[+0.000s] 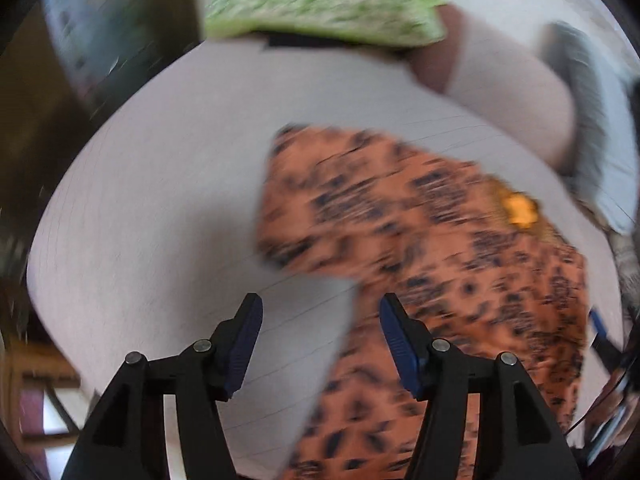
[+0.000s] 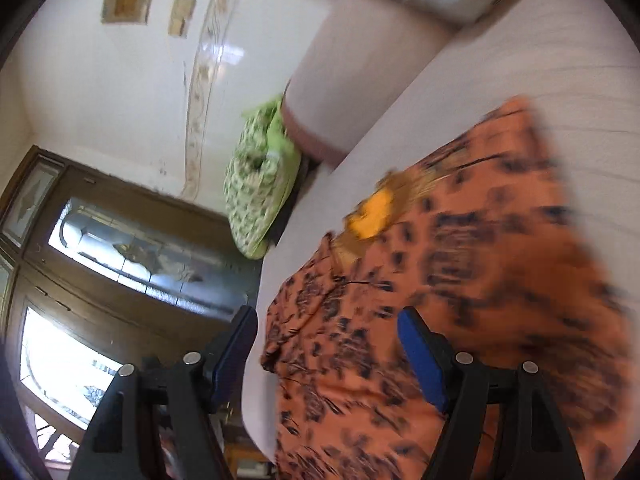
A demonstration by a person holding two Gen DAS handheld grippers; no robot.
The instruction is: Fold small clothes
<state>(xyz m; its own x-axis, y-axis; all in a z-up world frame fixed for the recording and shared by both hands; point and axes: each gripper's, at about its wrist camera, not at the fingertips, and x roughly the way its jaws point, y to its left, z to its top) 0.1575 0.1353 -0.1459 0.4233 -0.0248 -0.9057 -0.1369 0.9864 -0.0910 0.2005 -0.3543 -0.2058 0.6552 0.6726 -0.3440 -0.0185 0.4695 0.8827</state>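
An orange garment with a dark blotchy print and a yellow patch lies spread on the pale sofa seat. My left gripper hangs above the garment's near left edge, open, with nothing pressed between its blue pads. In the right wrist view the same garment fills the lower right, its yellow patch near the middle. My right gripper is open over the garment's edge, clear of the cloth. Both views are blurred by motion.
A green patterned cushion leans at the far end of the seat beside the pale armrest. A grey cloth lies by the backrest. Past the seat edge stands a wooden door with glass panes.
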